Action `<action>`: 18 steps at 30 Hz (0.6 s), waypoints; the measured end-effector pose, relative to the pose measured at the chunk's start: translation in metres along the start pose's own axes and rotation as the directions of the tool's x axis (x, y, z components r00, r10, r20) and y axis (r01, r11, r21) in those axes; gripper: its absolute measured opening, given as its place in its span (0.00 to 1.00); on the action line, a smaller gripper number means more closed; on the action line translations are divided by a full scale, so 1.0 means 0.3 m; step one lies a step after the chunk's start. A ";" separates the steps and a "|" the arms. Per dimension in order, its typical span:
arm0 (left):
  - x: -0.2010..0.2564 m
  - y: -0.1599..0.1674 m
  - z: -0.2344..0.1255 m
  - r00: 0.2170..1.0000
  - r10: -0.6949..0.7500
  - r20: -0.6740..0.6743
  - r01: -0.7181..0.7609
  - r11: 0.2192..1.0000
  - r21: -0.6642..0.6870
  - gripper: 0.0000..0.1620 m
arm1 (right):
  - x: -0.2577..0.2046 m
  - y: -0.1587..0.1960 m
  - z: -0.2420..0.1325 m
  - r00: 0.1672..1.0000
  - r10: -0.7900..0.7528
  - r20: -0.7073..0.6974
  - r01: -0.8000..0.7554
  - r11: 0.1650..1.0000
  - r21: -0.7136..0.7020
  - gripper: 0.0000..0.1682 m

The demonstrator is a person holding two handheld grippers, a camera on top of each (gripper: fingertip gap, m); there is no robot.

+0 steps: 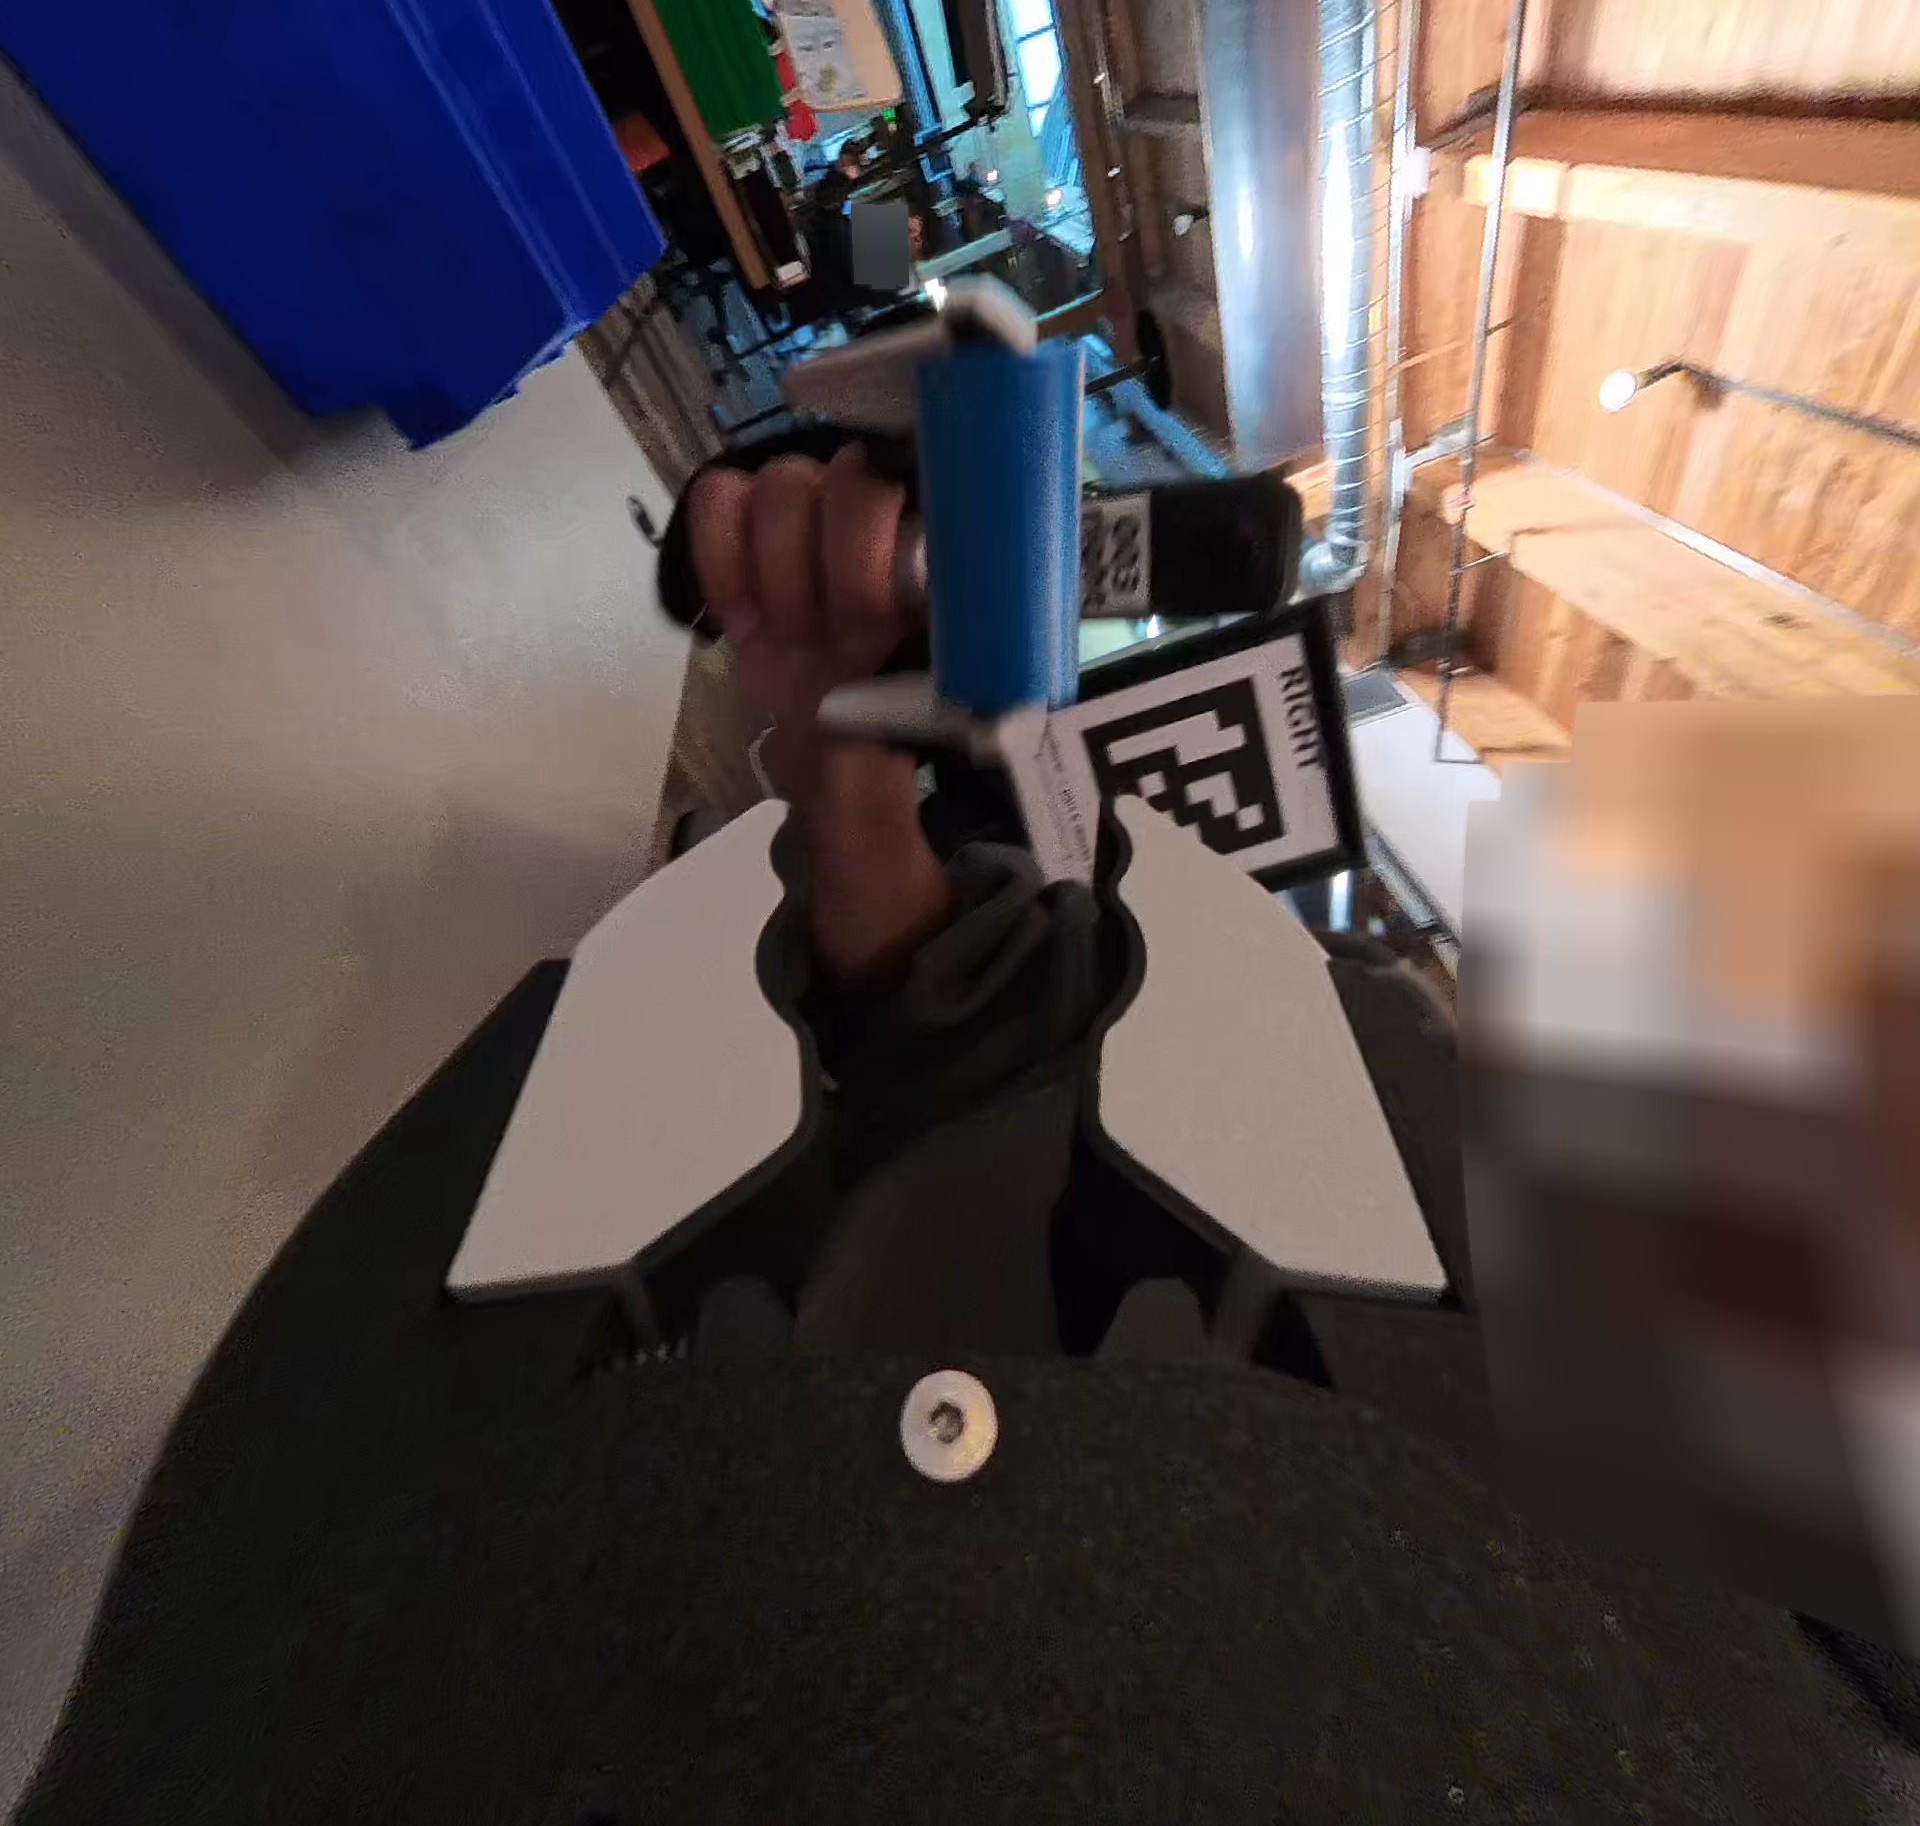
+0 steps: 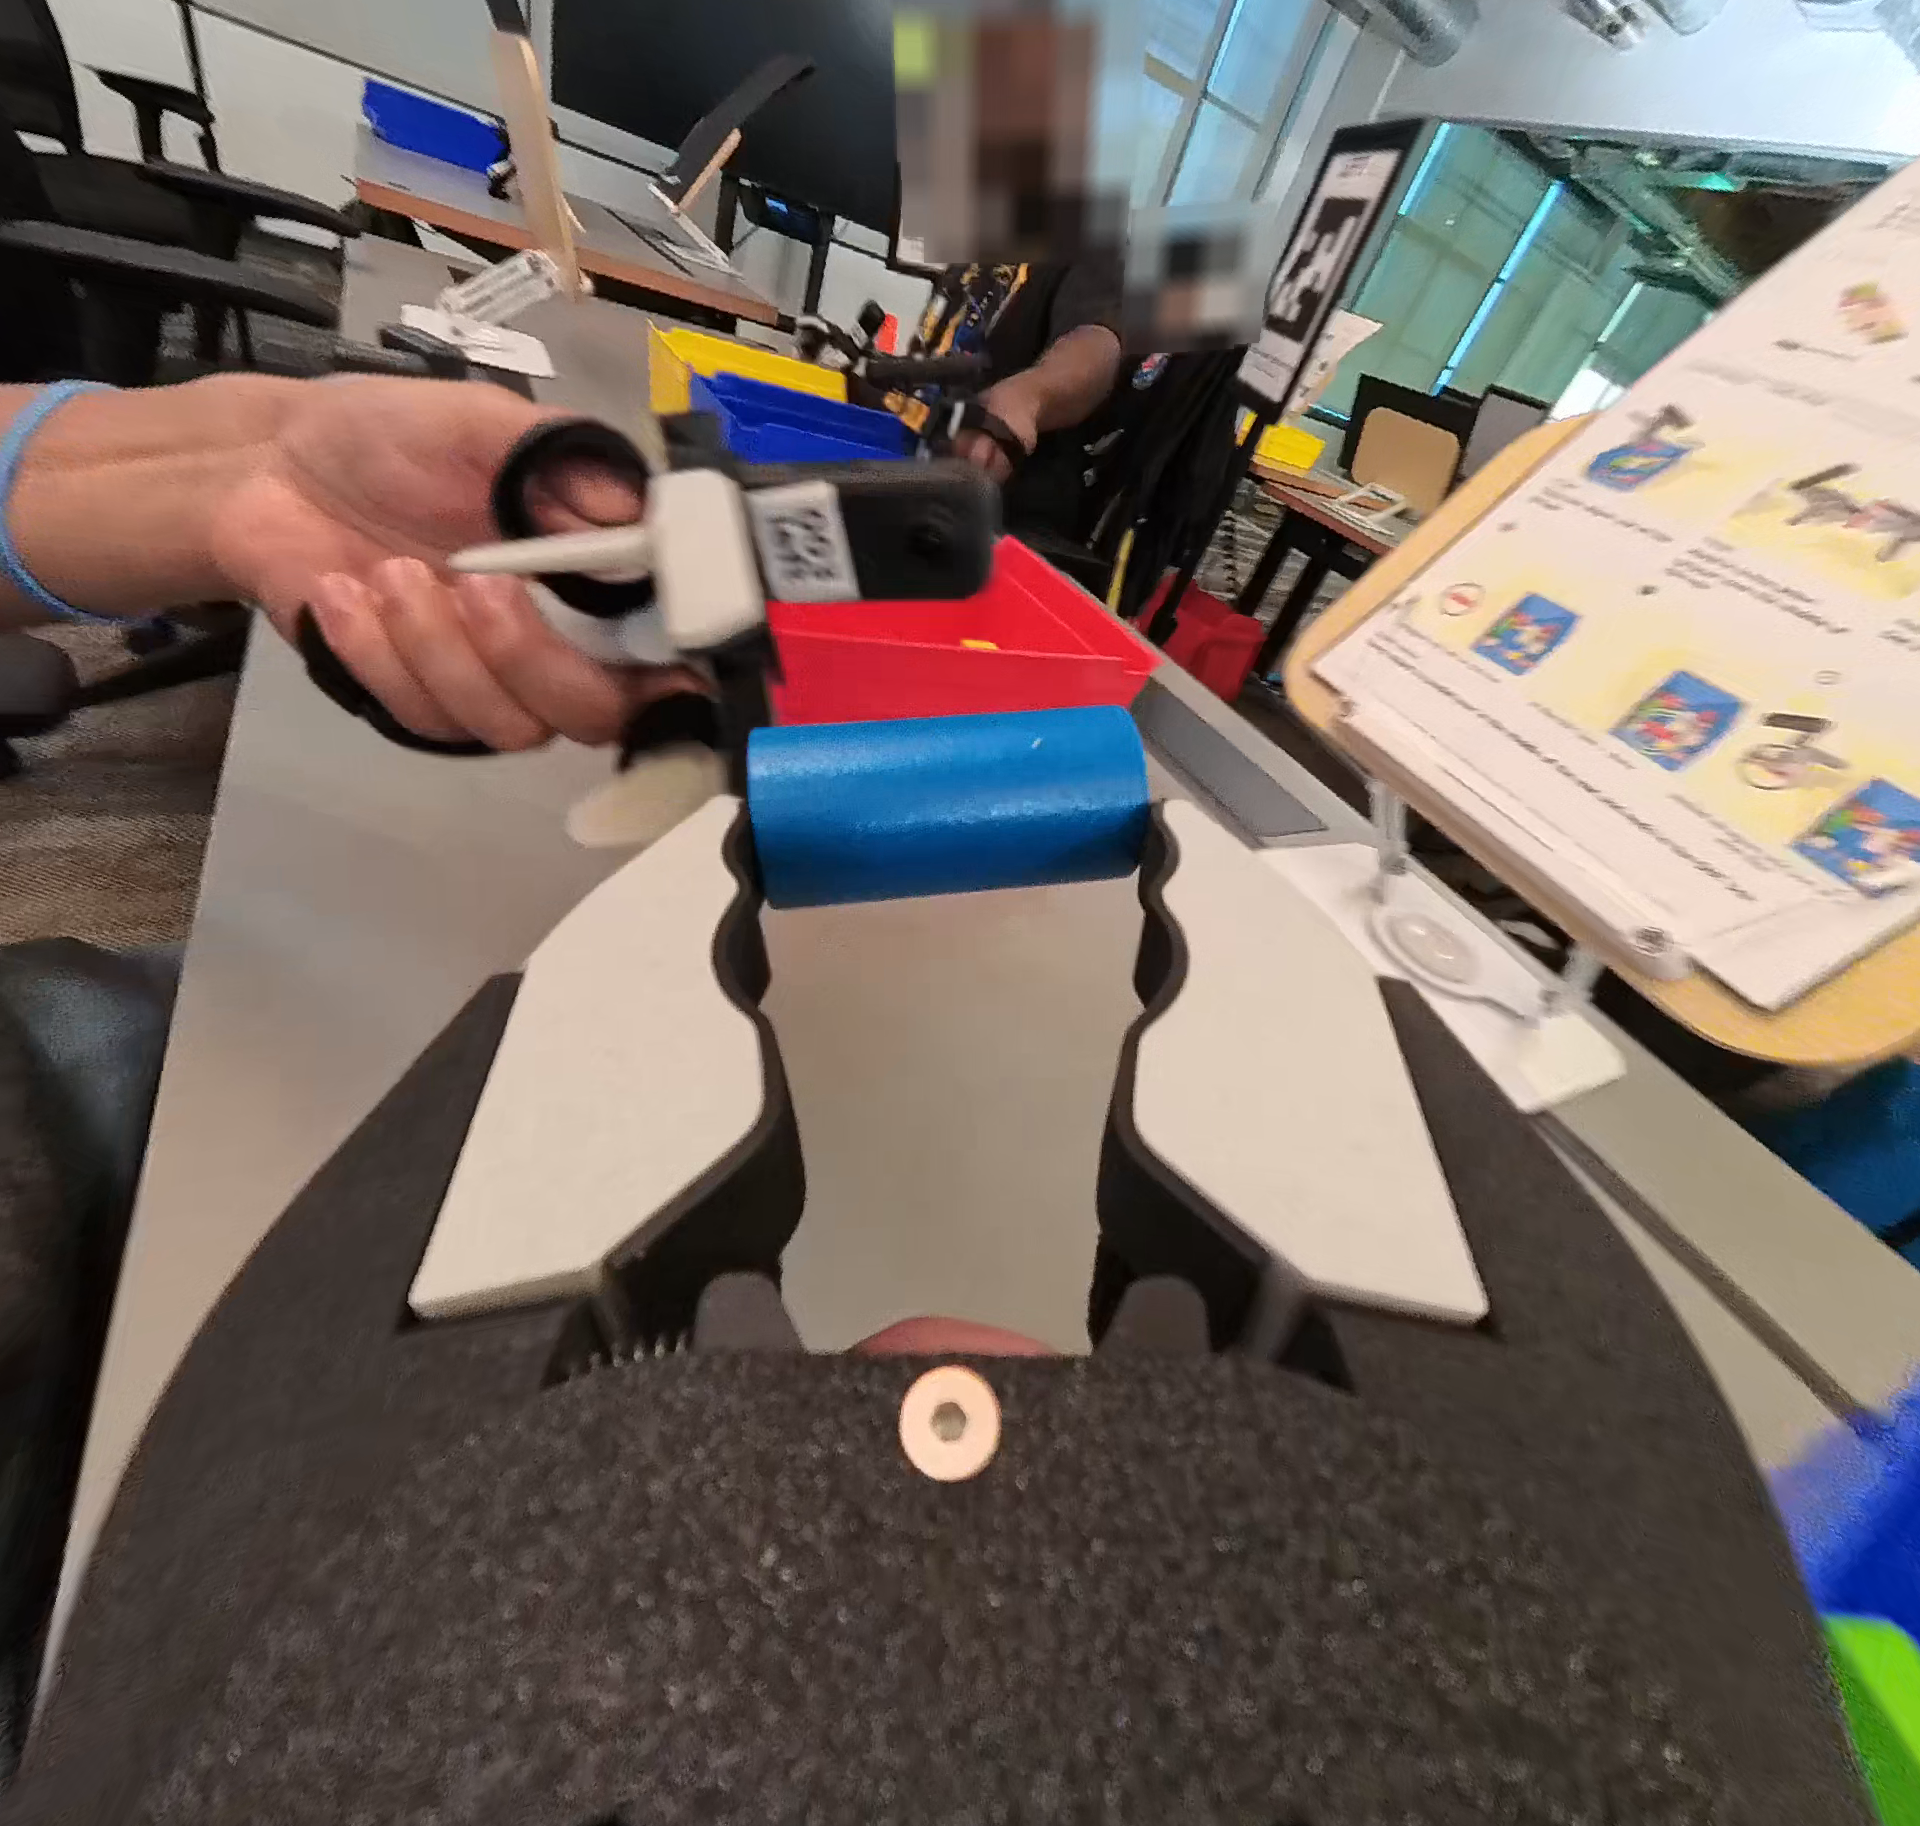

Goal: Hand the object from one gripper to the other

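Both grippers meet in mid-air, the blue cylinder caught in only one of them.

Left gripper point(image 1: 951, 841), low centre of its view, stands released: two pale flat fingers on black wavy pads, nothing between them. Right gripper point(image 2: 948, 820), centre of its own view, is clenched on the blue cylinder point(image 2: 948, 805), a matte, faintly grainy roll spanning crosswise between the fingertips, above the grey table point(image 2: 343, 903) and below a red bin point(image 2: 966, 654).
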State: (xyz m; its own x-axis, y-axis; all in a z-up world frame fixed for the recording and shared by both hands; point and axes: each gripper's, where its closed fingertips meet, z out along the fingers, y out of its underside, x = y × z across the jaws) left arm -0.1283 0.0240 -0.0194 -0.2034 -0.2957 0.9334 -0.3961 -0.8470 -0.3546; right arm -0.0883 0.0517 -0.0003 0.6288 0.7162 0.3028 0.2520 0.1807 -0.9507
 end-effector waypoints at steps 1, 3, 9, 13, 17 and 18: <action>-0.004 0.028 -0.038 0.999 0.034 0.034 -0.035 0.999 0.004 0.30 | 0.038 -0.005 -0.043 0.999 -0.017 -0.028 0.016 1.000 -0.015 0.41; -0.020 0.084 -0.122 0.985 0.111 0.134 -0.117 0.992 0.038 0.28 | 0.151 -0.002 -0.151 0.995 -0.051 -0.086 0.045 0.996 -0.076 0.41; -0.088 0.327 -0.312 0.889 0.229 0.396 -0.282 0.956 0.081 0.25 | 0.599 0.139 -0.430 0.952 -0.242 -0.189 0.134 0.880 -0.455 0.41; -0.128 0.438 -0.356 0.883 0.179 0.433 -0.262 0.955 0.140 0.24 | 0.739 0.368 -0.439 0.994 -0.110 -0.028 0.072 0.797 -0.600 0.41; -0.151 0.479 -0.334 0.878 0.158 0.452 -0.253 0.955 0.158 0.24 | 0.737 0.587 -0.367 0.991 0.016 0.135 0.085 0.695 -0.714 0.41; -0.147 0.483 -0.327 0.877 0.162 0.453 -0.257 0.954 0.157 0.24 | 0.724 0.622 -0.346 0.985 0.036 0.171 0.102 0.675 -0.730 0.41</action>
State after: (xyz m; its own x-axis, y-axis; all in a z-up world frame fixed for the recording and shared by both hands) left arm -0.2645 -0.0425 -0.1173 0.1627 -0.5962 0.7862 -0.1854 -0.8011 -0.5691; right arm 0.1716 0.1710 -0.1051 0.5023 0.8270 0.2524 0.7718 -0.2972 -0.5621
